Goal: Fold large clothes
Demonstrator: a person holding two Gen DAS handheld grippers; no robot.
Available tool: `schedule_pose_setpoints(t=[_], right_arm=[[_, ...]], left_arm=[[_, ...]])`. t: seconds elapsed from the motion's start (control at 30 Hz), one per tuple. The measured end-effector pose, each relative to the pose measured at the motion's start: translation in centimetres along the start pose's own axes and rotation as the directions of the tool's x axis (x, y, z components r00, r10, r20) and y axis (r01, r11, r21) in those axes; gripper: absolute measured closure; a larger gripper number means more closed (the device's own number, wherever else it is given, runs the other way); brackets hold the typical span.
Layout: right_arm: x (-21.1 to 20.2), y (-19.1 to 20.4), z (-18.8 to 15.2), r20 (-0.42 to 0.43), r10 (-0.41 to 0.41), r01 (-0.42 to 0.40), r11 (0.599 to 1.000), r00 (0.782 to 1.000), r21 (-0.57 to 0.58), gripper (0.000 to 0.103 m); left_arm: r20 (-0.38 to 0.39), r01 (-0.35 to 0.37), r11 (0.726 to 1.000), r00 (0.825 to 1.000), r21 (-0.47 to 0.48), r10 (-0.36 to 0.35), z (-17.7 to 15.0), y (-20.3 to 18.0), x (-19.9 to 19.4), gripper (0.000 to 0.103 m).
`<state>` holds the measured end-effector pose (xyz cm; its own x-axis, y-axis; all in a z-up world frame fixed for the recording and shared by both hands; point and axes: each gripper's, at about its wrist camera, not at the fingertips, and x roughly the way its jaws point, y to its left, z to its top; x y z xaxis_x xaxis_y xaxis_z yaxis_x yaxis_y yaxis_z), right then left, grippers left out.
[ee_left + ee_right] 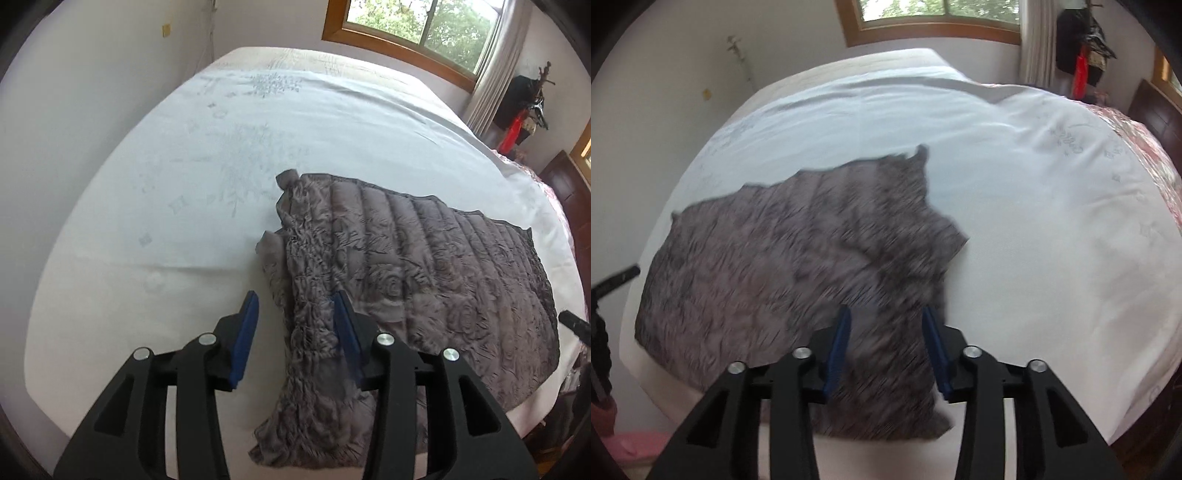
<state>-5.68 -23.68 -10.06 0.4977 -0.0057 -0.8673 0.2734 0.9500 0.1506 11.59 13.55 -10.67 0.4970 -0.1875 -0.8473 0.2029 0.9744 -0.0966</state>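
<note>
A grey quilted jacket (406, 280) lies spread flat on the white bed sheet (192, 177). It also shows, blurred, in the right wrist view (783, 266). My left gripper (295, 317) is open and empty, hovering over the jacket's left edge, with one blue pad over the sheet and the other over the fabric. My right gripper (886, 328) is open and empty above the jacket's right sleeve near the bed's near edge. The tip of the other gripper (574, 323) shows at the right edge of the left wrist view.
The bed (1052, 221) fills the room up to a white wall (92, 92) on the left and a wood-framed window (413, 33) at the back. A dark headboard (1156, 114) and pink bedding (1145, 158) are at the right. A pink object (631, 443) lies on the floor.
</note>
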Motion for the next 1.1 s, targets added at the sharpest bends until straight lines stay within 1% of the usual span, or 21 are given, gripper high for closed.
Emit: schedule_pose_setpoints(t=[0.07, 0.13, 0.23, 0.3, 0.37, 0.43, 0.53, 0.6, 0.7, 0.77, 0.87, 1.0, 1.1], right_arm=[[0.2, 1.0, -0.6, -0.016, -0.019, 0.018, 0.999, 1.000, -0.037, 0.070], [0.4, 2.1, -1.0, -0.020, -0.046, 0.044, 0.997, 0.999, -0.067, 0.071], [0.5, 2.1, -1.3, -0.032, -0.032, 0.030, 0.997, 0.999, -0.074, 0.073], [0.7, 1.7, -1.6, -0.049, -0.043, 0.039, 0.995, 0.998, -0.089, 0.075], [1.2, 1.5, -1.7, -0.063, -0.035, 0.030, 0.995, 0.997, -0.090, 0.075], [1.9, 1.3, -1.9, -0.077, -0.026, 0.019, 0.996, 0.997, -0.091, 0.075], [3.2, 1.3, -2.3, -0.091, -0.034, 0.024, 0.993, 0.995, -0.118, 0.075], [4.0, 1.2, -2.6, -0.095, -0.034, 0.022, 0.992, 0.995, -0.122, 0.075], [4.7, 1.5, -3.1, -0.075, -0.043, 0.031, 0.989, 0.996, -0.146, 0.074], [5.0, 1.6, -3.4, -0.058, -0.044, 0.034, 0.987, 0.997, -0.158, 0.074], [5.2, 1.3, -3.5, -0.050, -0.033, 0.025, 0.989, 0.998, -0.146, 0.074], [5.4, 1.4, -3.3, -0.051, -0.041, 0.033, 0.990, 0.998, -0.141, 0.074], [5.2, 1.4, -3.4, -0.053, -0.044, 0.038, 0.993, 0.998, -0.109, 0.074]], left_arm=[[-0.007, 0.015, 1.000, 1.000, 0.007, -0.014, -0.4, -1.0, -0.5, 0.061], [-0.007, 0.003, 1.000, 1.000, 0.025, -0.003, -0.9, -2.3, -0.6, 0.061], [0.003, -0.032, 0.998, 0.999, 0.046, 0.032, -2.0, -4.2, -0.4, 0.061], [-0.012, -0.033, 0.998, 0.999, 0.048, 0.034, -2.8, -4.9, -0.1, 0.061], [-0.042, -0.041, 0.997, 0.998, 0.063, 0.044, -3.9, -5.8, 0.8, 0.061], [-0.071, -0.047, 0.997, 0.996, 0.062, 0.051, -4.5, -6.0, 1.7, 0.061], [-0.071, -0.078, 0.994, 0.994, 0.072, 0.083, -5.4, -6.2, 2.7, 0.059], [-0.070, -0.084, 0.994, 0.994, 0.076, 0.090, -5.8, -6.3, 3.3, 0.058], [-0.072, -0.077, 0.995, 0.994, 0.061, 0.081, -6.2, -6.1, 4.0, 0.057], [-0.068, -0.084, 0.994, 0.994, 0.063, 0.088, -6.1, -6.3, 4.1, 0.057], [-0.060, -0.094, 0.993, 0.993, 0.071, 0.099, -6.2, -6.6, 4.2, 0.057], [-0.059, -0.084, 0.995, 0.994, 0.050, 0.087, -6.2, -6.3, 4.1, 0.057], [-0.058, -0.079, 0.996, 0.995, 0.048, 0.082, -6.3, -6.2, 4.1, 0.057]])
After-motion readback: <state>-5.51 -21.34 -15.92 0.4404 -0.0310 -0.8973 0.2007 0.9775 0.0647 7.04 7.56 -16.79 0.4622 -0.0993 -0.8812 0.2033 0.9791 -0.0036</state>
